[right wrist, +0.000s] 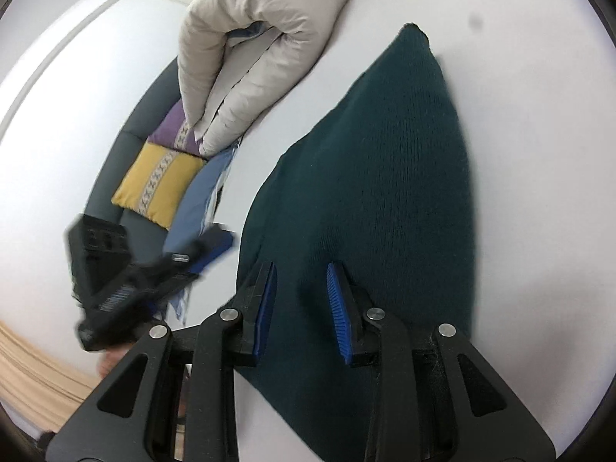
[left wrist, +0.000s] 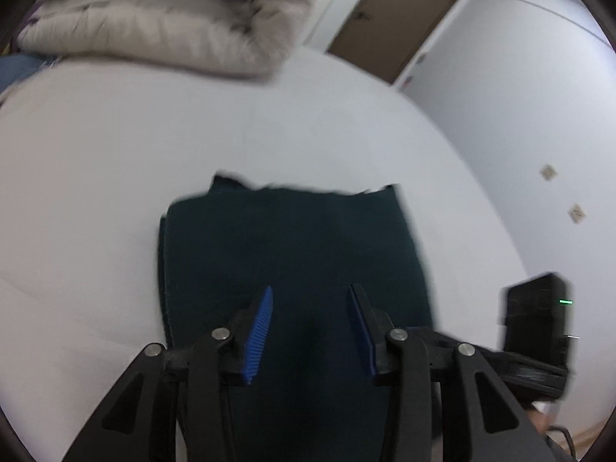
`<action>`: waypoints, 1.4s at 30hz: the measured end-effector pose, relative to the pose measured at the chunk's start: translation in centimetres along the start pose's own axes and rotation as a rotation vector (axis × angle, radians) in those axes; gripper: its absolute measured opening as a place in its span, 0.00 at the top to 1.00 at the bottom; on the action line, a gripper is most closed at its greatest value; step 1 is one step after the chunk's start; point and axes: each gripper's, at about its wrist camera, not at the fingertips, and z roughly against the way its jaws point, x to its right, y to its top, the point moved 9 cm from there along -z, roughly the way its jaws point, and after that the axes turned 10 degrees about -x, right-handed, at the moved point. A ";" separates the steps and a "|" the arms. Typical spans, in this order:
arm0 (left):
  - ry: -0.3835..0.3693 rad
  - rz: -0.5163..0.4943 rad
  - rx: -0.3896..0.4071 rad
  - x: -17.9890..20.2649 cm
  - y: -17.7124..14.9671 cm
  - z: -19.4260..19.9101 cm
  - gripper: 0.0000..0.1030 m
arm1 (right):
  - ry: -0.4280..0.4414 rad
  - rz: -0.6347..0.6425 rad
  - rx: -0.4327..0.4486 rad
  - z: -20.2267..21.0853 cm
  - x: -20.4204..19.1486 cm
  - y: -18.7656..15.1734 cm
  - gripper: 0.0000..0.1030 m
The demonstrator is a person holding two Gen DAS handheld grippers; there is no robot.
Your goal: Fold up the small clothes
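Bed [left wrist: 115, 177]: We work on a wide white sheet, our landmark for everything else; it gives a flat, bare surface for folding.
Duvet [left wrist: 161, 19]: A pale folded quilt sits at the far end of the bed, we judge pushed back to leave room.
Garment [left wrist: 292, 254]: A dark green knitted piece lies flat on the bed, near its middle and well short of the duvet. It already reads as a tidy rectangle with doubled edges on one side, so we take it to be folded at least once.
Cushions [right wrist: 158, 184]: A yellow one and a purple one lie beyond the bed's edge on a grey seat, next to a blue cloth [right wrist: 196, 208]; none of them touch the garment.
Left gripper [left wrist: 310, 331]: Its blue pads stand apart above the near part of the garment, with nothing pinched between them; we read this as a release or a fresh approach.
Right gripper [right wrist: 300, 308]: Its pads also stand apart, a narrower gap, hanging over the garment's near edge. We see no cloth gathered between them.
Next: We would judge the fold nearly finished; a last smoothing or another halving seems likely.
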 end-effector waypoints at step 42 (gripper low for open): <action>-0.187 0.037 0.000 -5.5 -0.7 -2.3 0.90 | 0.039 0.041 -0.269 -3.1 1.4 0.1 0.63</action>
